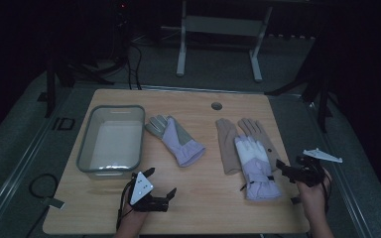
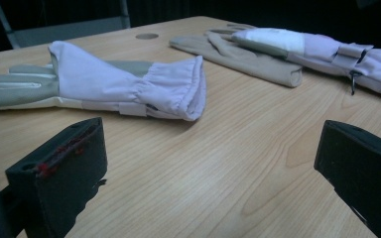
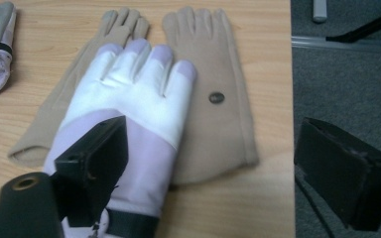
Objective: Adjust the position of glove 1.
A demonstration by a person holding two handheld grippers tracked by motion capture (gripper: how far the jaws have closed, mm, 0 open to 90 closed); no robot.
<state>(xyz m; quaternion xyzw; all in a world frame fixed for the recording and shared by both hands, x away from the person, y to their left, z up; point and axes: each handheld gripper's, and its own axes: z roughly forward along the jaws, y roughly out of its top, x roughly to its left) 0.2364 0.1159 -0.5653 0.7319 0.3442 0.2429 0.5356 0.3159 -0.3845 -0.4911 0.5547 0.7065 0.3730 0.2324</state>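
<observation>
Four gloves lie flat on the table (image 1: 198, 208), apparently laid out for sorting into the grey bin (image 1: 85, 148) at the left, which holds nothing that I can see. One lilac-and-grey glove (image 1: 176, 140) lies alone just right of the bin, cuff toward the person. The second lilac glove (image 1: 257, 166), with a white palm, rests on top of two tan gloves (image 1: 226, 144) at the right side, fingers pointing away; it overlaps both, so it would likely have to come off first before the tan pair can be handled (judgement only). Its cuff with the dark strap lies nearest the table's near edge, the handiest end to grab. Left tongs (image 1: 159, 184): low over the table in front of the lone lilac glove, jaws spread wide, bare wood between them in the left gripper view, touching nothing. Right tongs (image 1: 281, 167): off the right end of the stacked lilac glove, raised above it, jaws wide apart. In the right gripper view one jaw hangs over the glove's lilac cuff area and the other out over the floor past the table edge; nothing is gripped, and I see no contact with the fabric (the near jaw hides part of the cuff).
</observation>
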